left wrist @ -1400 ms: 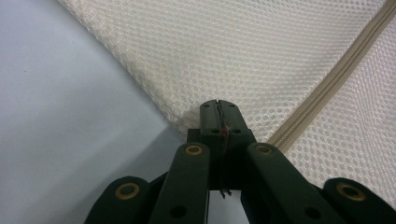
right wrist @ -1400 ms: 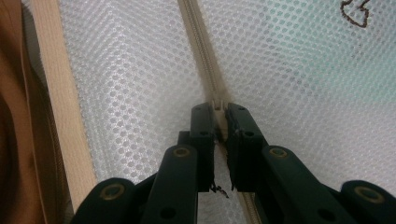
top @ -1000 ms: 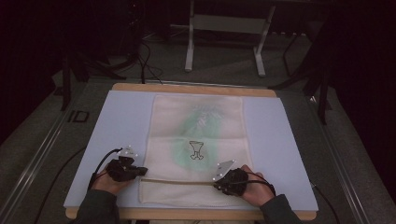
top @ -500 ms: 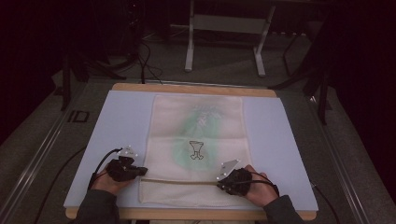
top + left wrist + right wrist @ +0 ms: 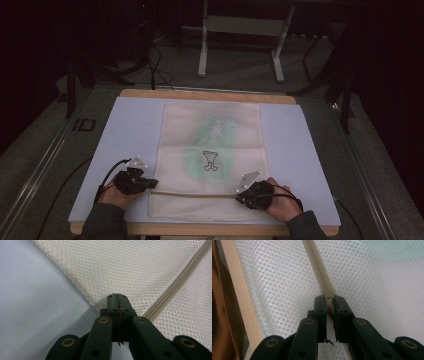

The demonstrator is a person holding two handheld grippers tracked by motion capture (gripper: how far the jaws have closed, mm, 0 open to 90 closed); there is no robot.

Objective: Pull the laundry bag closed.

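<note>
Mesh bag [image 5: 212, 155] flat on table [image 5: 125, 130], left gripper [image 5: 150, 183] at 8 o'clock pinching bag edge, right gripper [image 5: 239, 196] at 5 o'clock clamping zipper [image 5: 318, 267] pull

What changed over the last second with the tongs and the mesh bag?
The right tongs slid slightly toward the person's right along the zipper, away from the left tongs. The right tongs are closed on what looks like the zipper pull; the left tongs pinch the edge of the mesh bag by the zipper's end. The left tongs, the bag and the table stayed as they were.
</note>
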